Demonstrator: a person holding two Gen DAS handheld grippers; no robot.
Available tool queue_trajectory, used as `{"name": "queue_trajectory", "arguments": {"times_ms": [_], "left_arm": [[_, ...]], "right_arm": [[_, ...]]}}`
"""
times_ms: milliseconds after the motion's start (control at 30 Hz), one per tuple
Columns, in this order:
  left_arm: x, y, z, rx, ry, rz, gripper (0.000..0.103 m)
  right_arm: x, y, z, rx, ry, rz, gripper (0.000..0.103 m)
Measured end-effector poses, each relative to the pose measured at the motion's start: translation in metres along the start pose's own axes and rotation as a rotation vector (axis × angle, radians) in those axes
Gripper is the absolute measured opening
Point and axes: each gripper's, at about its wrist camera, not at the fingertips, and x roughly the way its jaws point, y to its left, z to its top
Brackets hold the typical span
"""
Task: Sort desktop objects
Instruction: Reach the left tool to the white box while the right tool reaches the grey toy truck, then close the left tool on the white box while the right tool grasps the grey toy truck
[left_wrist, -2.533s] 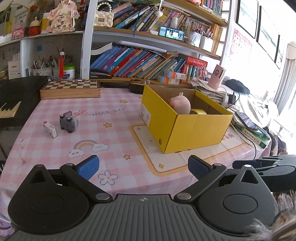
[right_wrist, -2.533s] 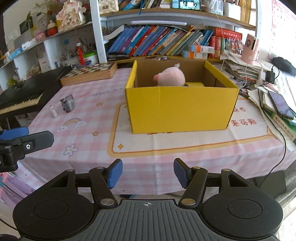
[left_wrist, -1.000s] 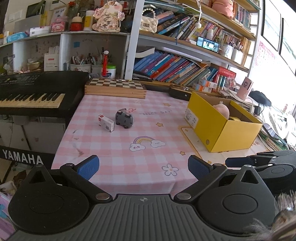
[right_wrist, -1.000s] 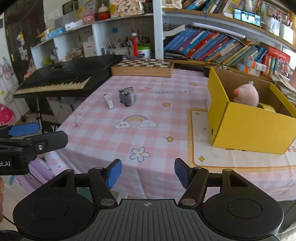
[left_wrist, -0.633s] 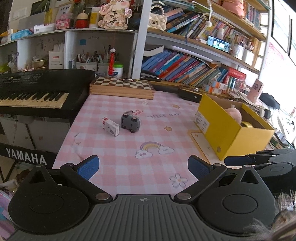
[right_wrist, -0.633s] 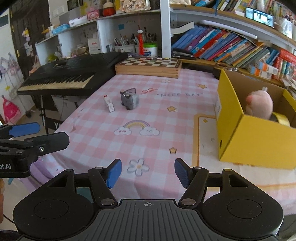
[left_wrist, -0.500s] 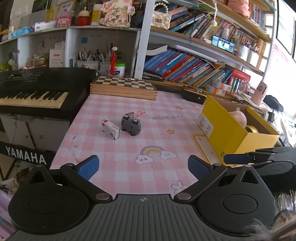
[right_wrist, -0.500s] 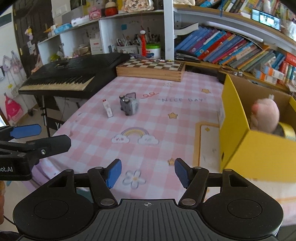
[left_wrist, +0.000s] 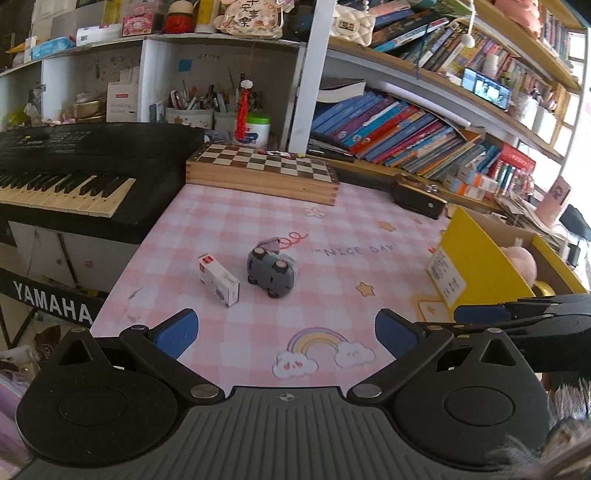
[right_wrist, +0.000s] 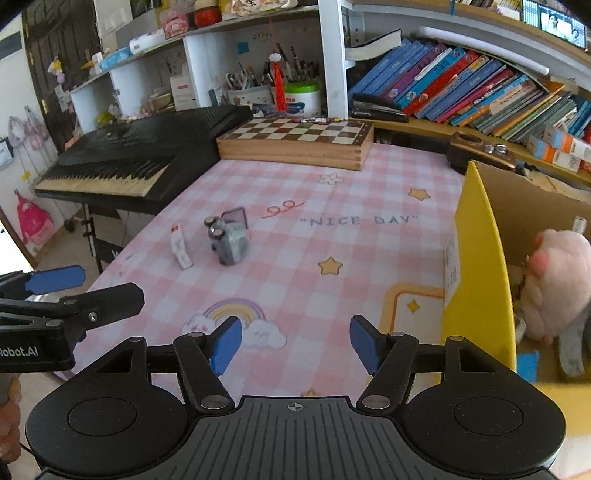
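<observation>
A small grey toy car (left_wrist: 272, 268) (right_wrist: 228, 240) and a little white box with a red end (left_wrist: 218, 280) (right_wrist: 180, 248) lie side by side on the pink checked tablecloth (left_wrist: 332, 236). My left gripper (left_wrist: 284, 332) hovers near the table's front edge, open and empty, with both objects ahead of it. My right gripper (right_wrist: 295, 345) is open and empty too, above the rainbow print (right_wrist: 236, 314). The yellow cardboard box (right_wrist: 476, 266) (left_wrist: 476, 273) stands on the right with a pink plush toy (right_wrist: 557, 284) inside. The left gripper's fingers (right_wrist: 55, 278) show at the left in the right wrist view.
A wooden chessboard box (left_wrist: 262, 168) sits at the table's back. A black keyboard (left_wrist: 66, 173) stands off the left edge. A dark case (left_wrist: 417, 197) lies at the back right. Bookshelves crowd the wall behind.
Both grippers have swept left and forward over the table. The toy car and the white box now look nearer and more central; the yellow box has slid toward the right edge of both views.
</observation>
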Motion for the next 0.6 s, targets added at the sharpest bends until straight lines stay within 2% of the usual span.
{"name": "queue_trajectory", "arguments": {"times_ms": [267,600], "left_arm": [[0.023,0.006,0.013,-0.023,0.002,0.06,0.102],[0.035,0.027,0.027,-0.084,0.001,0.16,0.101]], "right_arm": [[0.027,-0.007,0.03,-0.001,-0.013,0.037,0.068],[0.071,0.005,0.051,-0.051,0.039,0.127,0.068]]}}
